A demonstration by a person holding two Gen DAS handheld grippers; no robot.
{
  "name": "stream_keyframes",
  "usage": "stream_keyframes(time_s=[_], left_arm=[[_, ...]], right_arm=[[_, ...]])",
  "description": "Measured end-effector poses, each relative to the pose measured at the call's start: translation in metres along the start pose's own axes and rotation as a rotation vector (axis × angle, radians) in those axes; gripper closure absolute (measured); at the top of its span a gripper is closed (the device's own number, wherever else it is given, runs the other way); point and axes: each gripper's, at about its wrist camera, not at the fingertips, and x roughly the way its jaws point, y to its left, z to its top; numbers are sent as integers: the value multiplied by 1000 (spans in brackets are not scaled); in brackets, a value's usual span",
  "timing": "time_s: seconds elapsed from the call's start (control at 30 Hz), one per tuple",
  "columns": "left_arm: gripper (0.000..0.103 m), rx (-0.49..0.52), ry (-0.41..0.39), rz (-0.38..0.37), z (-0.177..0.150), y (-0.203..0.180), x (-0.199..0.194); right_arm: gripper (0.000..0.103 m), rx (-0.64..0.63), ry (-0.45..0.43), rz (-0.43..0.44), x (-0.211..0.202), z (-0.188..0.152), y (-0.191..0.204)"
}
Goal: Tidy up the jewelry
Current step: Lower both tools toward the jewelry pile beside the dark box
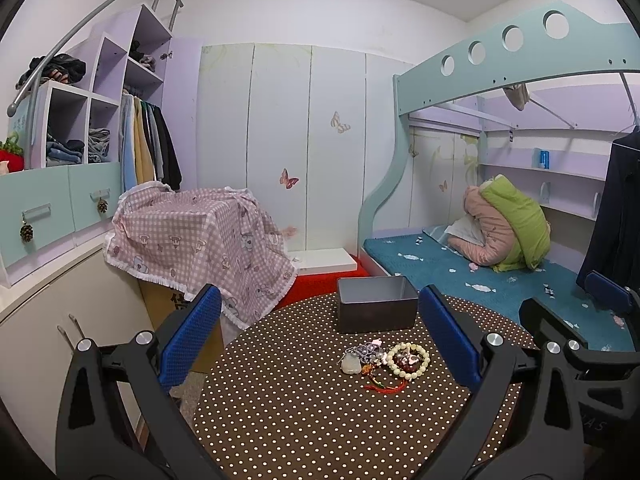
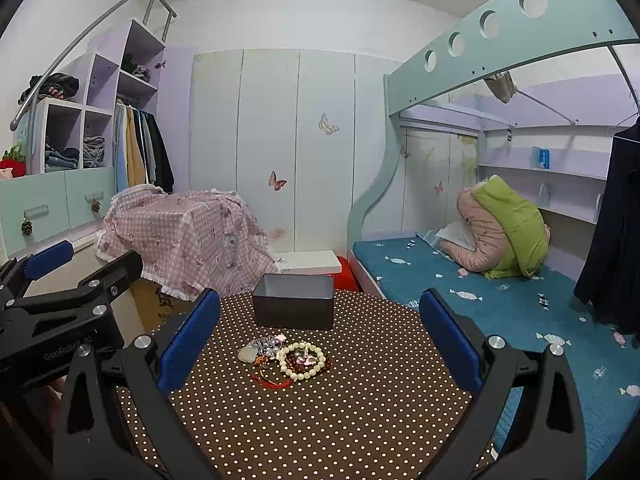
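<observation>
The left gripper (image 1: 320, 340) hangs above the near part of the round dotted table (image 1: 304, 432) with its blue pads spread wide and nothing between them. The right gripper (image 2: 320, 340) is spread the same way, also empty. A small pile of jewelry (image 2: 286, 358) lies at the table's middle, a cream bead bracelet (image 2: 302, 360) on its right side. Just beyond it, at the far edge, stands an open grey box (image 2: 294, 306).

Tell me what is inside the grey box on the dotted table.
The grey box stands open-topped behind the jewelry pile. Only the upper inner walls show, bare and pale. Its near wall hides the floor, so whether anything lies at the bottom cannot be told. Nothing sticks up above the rim.
</observation>
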Motion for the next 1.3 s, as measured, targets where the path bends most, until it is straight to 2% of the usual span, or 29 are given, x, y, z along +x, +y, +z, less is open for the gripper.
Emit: stream_keyframes(time_s=[0.23,0.4,0.5,0.63,0.73,0.83,1.0,1.2,1.23,1.3], left_arm=[[5,-10,44,-24,-5,-1,16],[5,-16,116,-59,-15,-1,37],[5,16,165,-60,-27,-5,54],[5,33,297,-74,-52,-5,88],[5,-19,427,-122,-74,2,118],[5,-71,530,-115,-94,7,147],[5,-35,633,-85,-109,4,188],[6,24,690,-97,-120,-2,229],[7,33,703,-103,-122,-4,237],[17,50,716,-110,-124,-6,245]], right_arm=[[7,7,26,6,10,-3,-2],[7,18,72,16,26,-12,-7],[7,26,115,17,39,-21,-12],[7,39,189,8,59,-35,-21],[7,72,268,18,78,-48,-31],[7,98,329,25,92,-59,-39],[7,112,403,34,112,-70,-48],[7,125,459,47,132,-80,-56],[7,127,465,48,134,-81,-56],[7,132,485,61,141,-82,-57]])
